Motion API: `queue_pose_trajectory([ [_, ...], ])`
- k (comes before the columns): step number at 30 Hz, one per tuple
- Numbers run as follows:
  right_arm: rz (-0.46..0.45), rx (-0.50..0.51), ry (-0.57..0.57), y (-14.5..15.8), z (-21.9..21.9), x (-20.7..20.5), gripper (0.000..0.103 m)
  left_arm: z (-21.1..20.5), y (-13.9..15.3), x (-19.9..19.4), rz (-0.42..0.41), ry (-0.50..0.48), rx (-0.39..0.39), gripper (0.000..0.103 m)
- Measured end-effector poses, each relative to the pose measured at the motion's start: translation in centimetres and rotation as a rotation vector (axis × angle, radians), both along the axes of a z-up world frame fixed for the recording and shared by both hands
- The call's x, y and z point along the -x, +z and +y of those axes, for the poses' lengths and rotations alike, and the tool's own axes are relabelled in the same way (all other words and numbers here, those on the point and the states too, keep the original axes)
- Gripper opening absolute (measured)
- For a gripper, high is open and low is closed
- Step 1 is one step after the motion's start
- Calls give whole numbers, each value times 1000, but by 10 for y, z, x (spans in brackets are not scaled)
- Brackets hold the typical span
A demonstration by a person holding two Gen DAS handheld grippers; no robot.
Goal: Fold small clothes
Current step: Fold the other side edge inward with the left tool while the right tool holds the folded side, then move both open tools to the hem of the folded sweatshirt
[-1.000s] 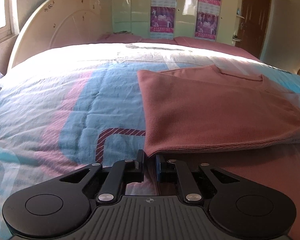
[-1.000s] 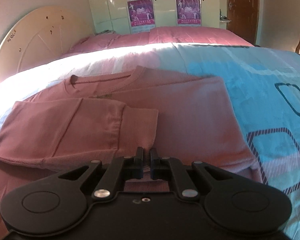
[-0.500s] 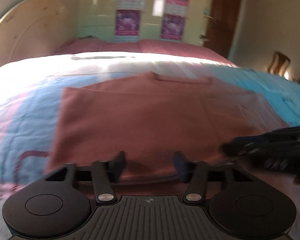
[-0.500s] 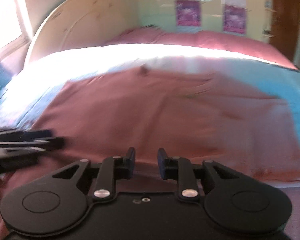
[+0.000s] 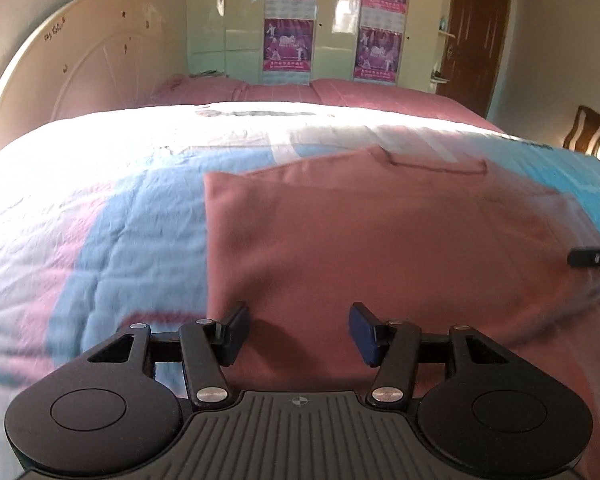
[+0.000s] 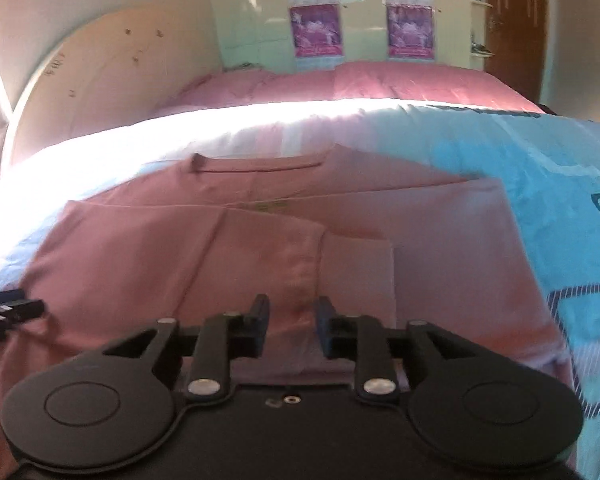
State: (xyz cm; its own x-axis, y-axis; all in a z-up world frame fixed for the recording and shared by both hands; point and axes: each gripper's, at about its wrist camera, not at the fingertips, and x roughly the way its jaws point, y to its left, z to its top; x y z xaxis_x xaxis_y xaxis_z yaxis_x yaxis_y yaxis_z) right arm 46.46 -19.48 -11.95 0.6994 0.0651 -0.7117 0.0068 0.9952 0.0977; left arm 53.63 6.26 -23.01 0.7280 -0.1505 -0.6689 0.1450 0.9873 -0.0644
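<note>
While one pink sweater is lying flat on the blue, pink and white quilt of the bed, two grippers are hanging over its near edge. The left gripper is standing released, its two fingers wide apart with only cloth below them and nothing pinched. The right gripper is closing its jaws; a narrower gap is showing between its two fingers, the sweater is lying under that gap, and the pads are not pressing on it. One sleeve is lying folded across the sweater's body, its cuff end just ahead of the right gripper. The neckline is pointing away toward one rounded cream headboard. Four purple posters are hanging on the pale wardrobe doors, with one brown door and one wooden chair to their right.
</note>
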Motion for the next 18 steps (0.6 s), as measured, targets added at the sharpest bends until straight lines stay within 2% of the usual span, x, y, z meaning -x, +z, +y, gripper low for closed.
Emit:
queue_pose_trajectory([
  [4, 8, -4, -50, -11, -15, -31, 16, 8, -3, -39, 36, -7, 27, 55],
  [6, 14, 13, -69, -15, -21, -37, 16, 11, -2, -55, 47, -15, 23, 55],
  [9, 2, 15, -93, -9, -28, -39, 19, 21, 8, -77, 30, -5, 75, 55],
  [12, -33, 19, -90, -3, -26, -39, 22, 20, 6, -100, 19, -27, 19, 55],
  [15, -9, 21, -113, -12, -28, -46, 21, 27, -6, -127, 35, 1, -8, 55],
  [16, 2, 36, -126, -17, -29, -49, 19, 34, -11, -135, 42, 19, -4, 55],
  [18, 0, 41, -143, -21, -32, -50, 18, 47, -12, -141, 42, 33, 56, 55],
])
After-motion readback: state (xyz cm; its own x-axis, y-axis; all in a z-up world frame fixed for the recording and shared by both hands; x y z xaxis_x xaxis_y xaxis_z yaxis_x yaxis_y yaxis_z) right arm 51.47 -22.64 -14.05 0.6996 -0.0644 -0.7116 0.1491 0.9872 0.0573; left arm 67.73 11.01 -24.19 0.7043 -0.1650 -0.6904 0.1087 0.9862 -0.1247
